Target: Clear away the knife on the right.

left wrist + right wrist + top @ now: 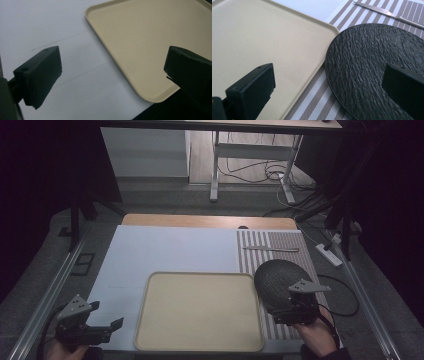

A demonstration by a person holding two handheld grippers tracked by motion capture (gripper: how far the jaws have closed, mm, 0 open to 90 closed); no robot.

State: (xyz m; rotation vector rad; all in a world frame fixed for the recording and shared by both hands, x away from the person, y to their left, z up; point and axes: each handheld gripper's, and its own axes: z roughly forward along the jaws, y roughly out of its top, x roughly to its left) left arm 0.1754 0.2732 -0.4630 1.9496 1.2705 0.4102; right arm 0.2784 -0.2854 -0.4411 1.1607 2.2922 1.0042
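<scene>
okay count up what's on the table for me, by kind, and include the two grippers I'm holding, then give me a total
Trays: 1, the beige tray
Plates: 1, the black textured plate
Knives: 1, the table knife
Mats: 2, the striped placemat and the white mat
Grippers: 2, the left gripper and the right gripper, both with jaws apart
Total: 7
</scene>
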